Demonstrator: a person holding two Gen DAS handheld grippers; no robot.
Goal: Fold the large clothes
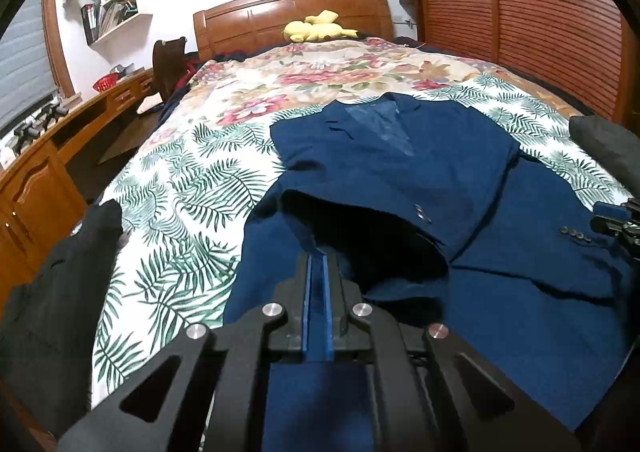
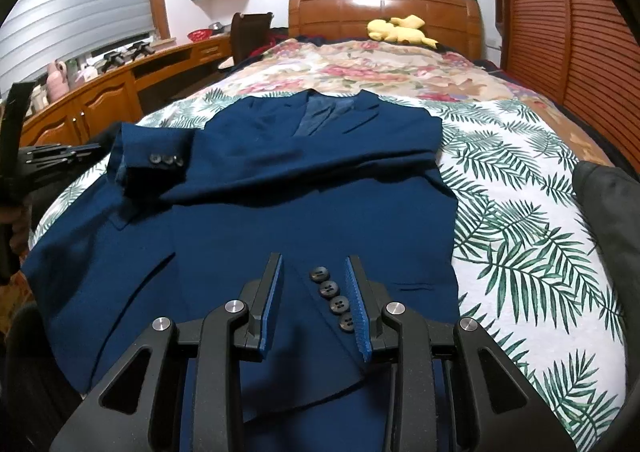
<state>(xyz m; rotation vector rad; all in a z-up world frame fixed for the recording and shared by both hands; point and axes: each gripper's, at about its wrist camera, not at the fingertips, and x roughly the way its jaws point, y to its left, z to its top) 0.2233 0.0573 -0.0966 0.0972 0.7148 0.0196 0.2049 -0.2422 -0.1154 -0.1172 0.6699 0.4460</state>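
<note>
A navy blue suit jacket lies face up on the bed, collar toward the headboard; it also shows in the left wrist view. One sleeve is folded across the chest, its cuff buttons at the left. My left gripper is shut on the jacket's left edge, lifting a fold of cloth. My right gripper is open above the other sleeve cuff, whose buttons lie between its fingers. The right gripper's tip shows at the left wrist view's right edge.
The bed has a palm-leaf sheet and a floral quilt. A yellow plush toy lies by the wooden headboard. Dark garments lie at the bed's left and right edges. A wooden desk runs along the left wall.
</note>
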